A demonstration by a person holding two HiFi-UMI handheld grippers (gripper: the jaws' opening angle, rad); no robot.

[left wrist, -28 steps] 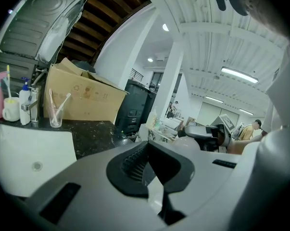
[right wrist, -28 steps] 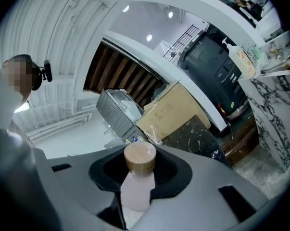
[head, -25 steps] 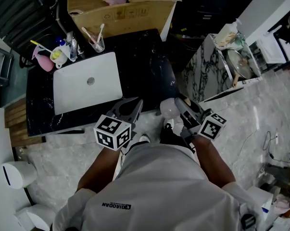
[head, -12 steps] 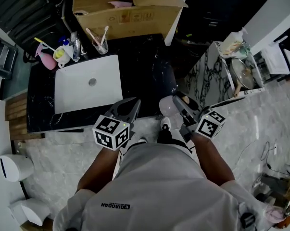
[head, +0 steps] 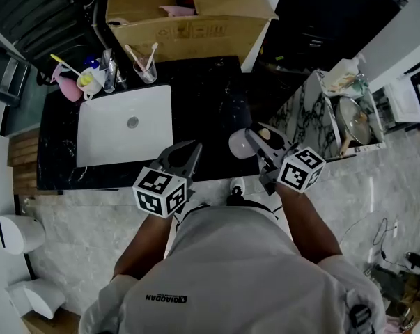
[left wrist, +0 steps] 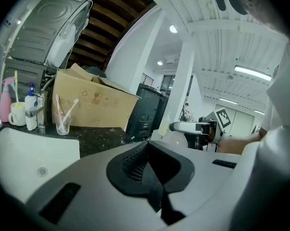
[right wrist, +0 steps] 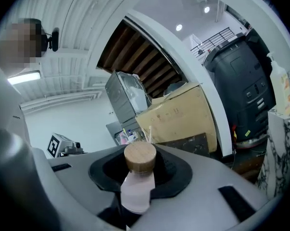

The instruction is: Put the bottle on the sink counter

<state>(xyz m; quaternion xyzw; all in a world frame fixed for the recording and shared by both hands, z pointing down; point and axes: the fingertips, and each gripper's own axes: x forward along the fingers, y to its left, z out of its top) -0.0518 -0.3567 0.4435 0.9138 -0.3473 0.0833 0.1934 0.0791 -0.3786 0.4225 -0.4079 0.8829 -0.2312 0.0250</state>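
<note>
A pale pink bottle (right wrist: 136, 189) with a round wooden cap (right wrist: 140, 157) sits between the jaws of my right gripper (right wrist: 139, 173), which is shut on it. In the head view that gripper (head: 254, 138) holds the bottle (head: 239, 145) over the front edge of the black marbled sink counter (head: 213, 103), right of the white basin (head: 126, 127). My left gripper (head: 188, 152) hovers at the counter's front edge, level with the basin's right end, jaws shut and empty. The left gripper view shows its closed jaws (left wrist: 148, 150) and, beyond them, the bottle (left wrist: 177, 139).
A cardboard box (head: 189, 16) stands at the back of the counter. Beside the faucet (head: 111, 72) are a glass with toothbrushes (head: 144, 65), a mug (head: 85, 82) and a pink bottle (head: 62, 88). A marble side table (head: 308, 113) with a pan (head: 353, 119) stands to the right.
Both grippers have come closer to the counter. The right one has carried the bottle from over the floor to above the counter's front edge.
</note>
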